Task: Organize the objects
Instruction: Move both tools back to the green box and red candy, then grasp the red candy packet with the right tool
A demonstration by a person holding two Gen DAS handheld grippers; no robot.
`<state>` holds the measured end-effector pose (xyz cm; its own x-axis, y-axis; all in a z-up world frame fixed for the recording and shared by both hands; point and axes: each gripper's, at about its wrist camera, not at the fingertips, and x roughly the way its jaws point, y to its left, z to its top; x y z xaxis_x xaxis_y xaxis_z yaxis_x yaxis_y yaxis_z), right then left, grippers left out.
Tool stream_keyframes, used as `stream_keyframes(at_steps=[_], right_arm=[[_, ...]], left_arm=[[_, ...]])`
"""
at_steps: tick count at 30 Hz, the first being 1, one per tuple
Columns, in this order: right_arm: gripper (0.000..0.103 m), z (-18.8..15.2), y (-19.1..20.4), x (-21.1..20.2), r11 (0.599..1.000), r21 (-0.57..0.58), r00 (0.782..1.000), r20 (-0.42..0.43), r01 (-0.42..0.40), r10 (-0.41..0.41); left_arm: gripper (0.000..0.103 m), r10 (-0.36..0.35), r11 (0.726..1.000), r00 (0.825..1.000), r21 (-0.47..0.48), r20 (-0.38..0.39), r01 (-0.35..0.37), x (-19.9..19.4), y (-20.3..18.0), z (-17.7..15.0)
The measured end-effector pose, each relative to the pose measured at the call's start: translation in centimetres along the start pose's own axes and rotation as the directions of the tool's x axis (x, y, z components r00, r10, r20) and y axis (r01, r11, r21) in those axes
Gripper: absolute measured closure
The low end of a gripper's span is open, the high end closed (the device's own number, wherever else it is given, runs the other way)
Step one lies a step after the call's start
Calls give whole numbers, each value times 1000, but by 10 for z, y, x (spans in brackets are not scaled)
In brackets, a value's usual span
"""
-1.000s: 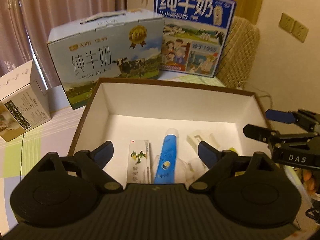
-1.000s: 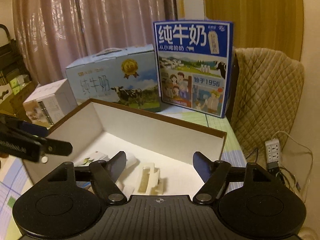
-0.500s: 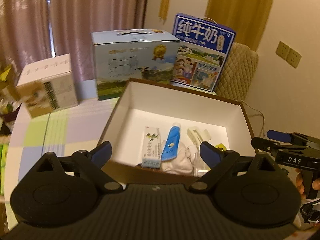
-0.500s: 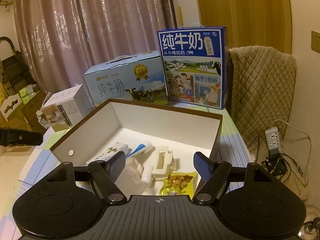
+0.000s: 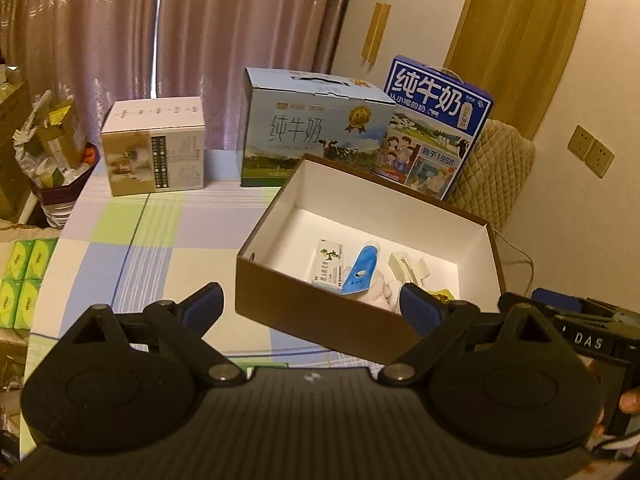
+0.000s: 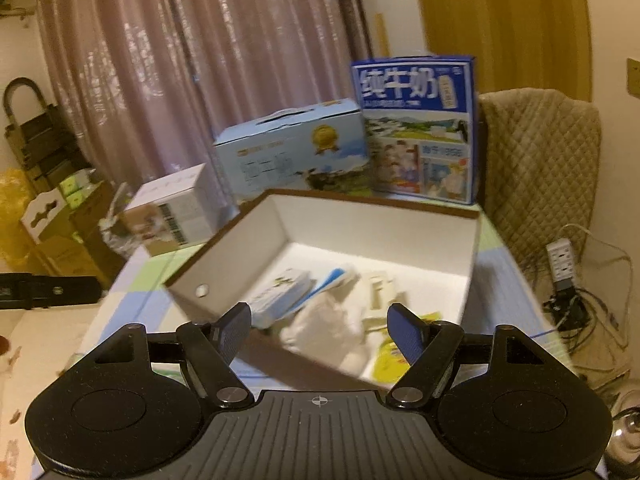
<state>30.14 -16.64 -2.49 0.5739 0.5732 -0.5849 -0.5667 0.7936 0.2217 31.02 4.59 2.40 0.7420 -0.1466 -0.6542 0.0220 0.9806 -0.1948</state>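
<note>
From the left wrist, we see our left tool (image 5: 310, 311) spread wide and empty above the checked counter (image 5: 160, 232). Ahead and to its right sits the open brown box (image 5: 320, 316), white inside. At its near end lie a small carton with a green sprig (image 5: 329, 267), a blue tube (image 5: 363, 269), a cream plastic clip (image 5: 408, 266), a crumpled white cloth (image 5: 380, 292) and a yellow snack packet (image 5: 440, 294), partly hidden behind the tool's right finger. Behind the box stand a pale blue milk carton (image 5: 312, 136) and a taller dark blue milk carton (image 5: 432, 128); a white cube-shaped box (image 5: 154, 152) stands to the left, well apart. Green packs (image 5: 20, 280) lie at the left edge. The right tool (image 5: 568, 312) shows at the right edge, just beside the box; here we cannot tell how its fingers stand.

From the right wrist, the picture is blurred. Our right tool (image 6: 320, 326) is open and holds nothing, over the near wall of the brown box (image 6: 472, 240). The same carton (image 6: 280, 294), tube (image 6: 332, 280), cloth (image 6: 324, 332), clip (image 6: 380, 296) and yellow packet (image 6: 388, 360) lie inside. Both milk cartons (image 6: 296, 148) (image 6: 420, 128) stand behind it, with a quilted chair cover (image 6: 540, 160) to the right and a power strip (image 6: 562, 260) with tangled cables below it.
</note>
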Motion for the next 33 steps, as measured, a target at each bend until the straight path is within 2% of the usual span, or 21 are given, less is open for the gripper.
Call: stream_keyframes(at_steps=[8,12,19,33], right_arm=[[31,-22,34,8,997,8,996,-57,-72,72],[31,-41,45,20,995,-12,990,-102,-97,95],[31,-72,46,48,995,-23,975,-203,-94,87],[31,-89,49,61,995,-37,962,-260,-94,82]], left_arm=[[10,17,999,1000,-35,0,-17,-3,5,-17],[10,55,997,998,-47,4,-54,4,11,-29],[10,90,994,996,-53,-30,-91,20,25,-42],[10,106,994,987,-8,-119,-108,29,42,-67]])
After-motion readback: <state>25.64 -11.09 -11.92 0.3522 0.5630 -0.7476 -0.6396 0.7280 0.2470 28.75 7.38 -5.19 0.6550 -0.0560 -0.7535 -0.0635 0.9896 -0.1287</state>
